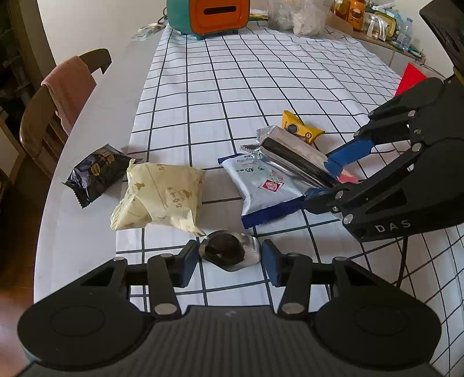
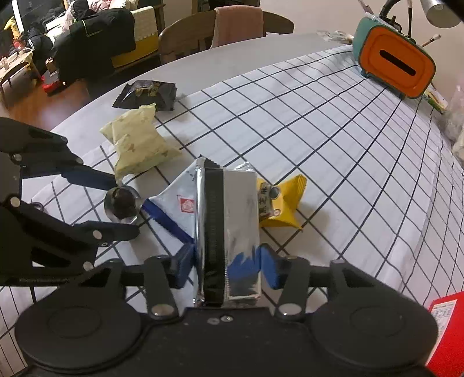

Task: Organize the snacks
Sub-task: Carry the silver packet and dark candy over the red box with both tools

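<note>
My right gripper [image 2: 227, 268] is shut on a silver foil packet with a black strip [image 2: 227, 232] and holds it over a white-and-blue snack bag [image 1: 262, 185]. The same packet shows in the left wrist view [image 1: 293, 152]. My left gripper [image 1: 229, 258] is open around a small clear-wrapped dark snack [image 1: 227, 250] on the checked cloth; its fingers stand either side of it, apart from it. A pale yellow bag [image 1: 161, 195], a black bag [image 1: 97, 172] and a small yellow packet [image 1: 300, 130] lie on the table.
An orange-and-teal box [image 1: 216, 14] and a clear plastic bag [image 1: 298, 14] stand at the table's far end. A red box [image 2: 446, 327] is at the right edge. A chair with a pink towel [image 1: 71, 87] stands at the left.
</note>
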Motion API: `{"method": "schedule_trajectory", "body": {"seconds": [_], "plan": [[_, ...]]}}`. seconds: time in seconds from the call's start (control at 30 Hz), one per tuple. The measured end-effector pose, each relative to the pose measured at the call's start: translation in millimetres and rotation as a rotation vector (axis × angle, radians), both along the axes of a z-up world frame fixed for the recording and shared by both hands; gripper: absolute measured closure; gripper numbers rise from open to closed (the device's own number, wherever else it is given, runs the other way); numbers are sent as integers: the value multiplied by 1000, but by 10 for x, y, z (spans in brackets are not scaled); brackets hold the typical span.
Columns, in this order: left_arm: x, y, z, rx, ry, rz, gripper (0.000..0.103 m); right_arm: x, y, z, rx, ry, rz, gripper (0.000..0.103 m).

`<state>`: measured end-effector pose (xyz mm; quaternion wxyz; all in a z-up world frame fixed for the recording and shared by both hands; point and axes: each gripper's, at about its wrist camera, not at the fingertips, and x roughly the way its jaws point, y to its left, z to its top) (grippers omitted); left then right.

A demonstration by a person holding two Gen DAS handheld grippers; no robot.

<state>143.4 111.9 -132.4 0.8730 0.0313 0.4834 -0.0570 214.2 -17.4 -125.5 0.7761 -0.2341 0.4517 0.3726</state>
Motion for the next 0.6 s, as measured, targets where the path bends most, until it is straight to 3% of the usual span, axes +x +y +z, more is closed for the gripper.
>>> {"method": "schedule_trajectory", "body": {"seconds": [0.6], "plan": [[-53,26,14,-22,15,16,58,-301,-318,199,78,52,-132,62]]}}
